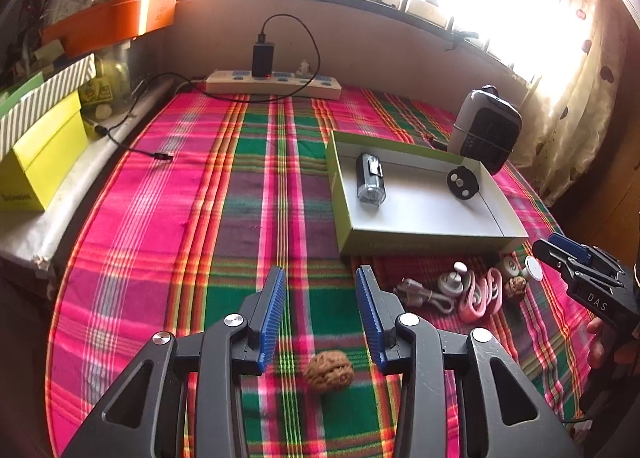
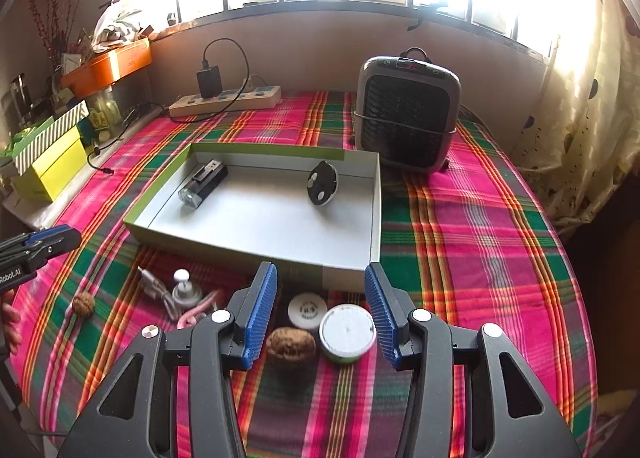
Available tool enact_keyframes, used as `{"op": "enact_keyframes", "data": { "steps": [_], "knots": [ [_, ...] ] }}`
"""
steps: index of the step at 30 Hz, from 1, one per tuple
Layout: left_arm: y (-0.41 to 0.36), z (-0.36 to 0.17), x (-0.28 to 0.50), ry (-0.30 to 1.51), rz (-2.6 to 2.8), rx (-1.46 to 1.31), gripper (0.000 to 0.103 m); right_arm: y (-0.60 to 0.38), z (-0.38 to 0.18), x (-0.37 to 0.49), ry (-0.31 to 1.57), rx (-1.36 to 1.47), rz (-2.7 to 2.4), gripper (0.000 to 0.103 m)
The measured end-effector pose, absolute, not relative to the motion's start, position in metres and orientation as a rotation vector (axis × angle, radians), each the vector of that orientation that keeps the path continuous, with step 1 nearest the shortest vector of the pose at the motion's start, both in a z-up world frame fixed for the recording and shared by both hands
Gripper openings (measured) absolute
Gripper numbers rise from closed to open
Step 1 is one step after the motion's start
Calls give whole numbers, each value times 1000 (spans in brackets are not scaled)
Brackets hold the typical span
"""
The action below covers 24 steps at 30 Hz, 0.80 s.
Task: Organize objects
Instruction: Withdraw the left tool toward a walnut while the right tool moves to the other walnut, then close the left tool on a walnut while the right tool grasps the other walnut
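A shallow green-edged box (image 1: pixel 420 236) (image 2: pixel 256 254) holds a small black flashlight (image 1: pixel 370 180) (image 2: pixel 202 184) and a black round fob (image 1: pixel 463 182) (image 2: pixel 322 182). My left gripper (image 1: pixel 320 278) is open and empty over the plaid cloth, with a walnut (image 1: pixel 329 371) (image 2: pixel 83 303) lying between its jaws near the base. My right gripper (image 2: pixel 320 278) (image 1: pixel 560 254) is open and empty above a second walnut (image 2: pixel 291 344) (image 1: pixel 515 287), a round tin (image 2: pixel 347 332) (image 1: pixel 534 268) and a white disc (image 2: pixel 307 310). A white cable (image 1: pixel 430 296) (image 2: pixel 160 292), a pink cable (image 1: pixel 480 294) and a suction hook (image 1: pixel 454 282) (image 2: pixel 185 290) lie in front of the box.
A small heater (image 1: pixel 486 130) (image 2: pixel 406 114) stands behind the box. A power strip (image 1: pixel 274 84) (image 2: pixel 224 100) with a black charger lies by the far wall. Yellow and striped boxes (image 1: pixel 40 150) (image 2: pixel 48 162) are stacked at the left. A curtain (image 2: pixel 580 118) hangs at the right.
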<state>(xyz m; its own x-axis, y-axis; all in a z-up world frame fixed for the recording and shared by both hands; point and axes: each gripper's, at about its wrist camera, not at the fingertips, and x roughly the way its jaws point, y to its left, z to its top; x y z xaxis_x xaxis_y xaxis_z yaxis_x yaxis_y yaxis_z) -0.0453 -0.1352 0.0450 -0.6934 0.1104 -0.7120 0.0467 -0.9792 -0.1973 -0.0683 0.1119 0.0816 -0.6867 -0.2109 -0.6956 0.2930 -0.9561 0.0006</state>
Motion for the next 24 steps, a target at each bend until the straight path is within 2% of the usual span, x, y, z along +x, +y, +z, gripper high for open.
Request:
{"op": "enact_keyframes", "data": {
  "steps": [12, 24],
  "knots": [
    [-128, 21, -16, -296, 2752, -1272, 38, 121, 70, -40, 139, 1062, -2648, 47],
    [-121, 5, -20, -265, 2752, -1347, 38, 129, 62, -30, 107, 1098, -2648, 47]
  ]
}}
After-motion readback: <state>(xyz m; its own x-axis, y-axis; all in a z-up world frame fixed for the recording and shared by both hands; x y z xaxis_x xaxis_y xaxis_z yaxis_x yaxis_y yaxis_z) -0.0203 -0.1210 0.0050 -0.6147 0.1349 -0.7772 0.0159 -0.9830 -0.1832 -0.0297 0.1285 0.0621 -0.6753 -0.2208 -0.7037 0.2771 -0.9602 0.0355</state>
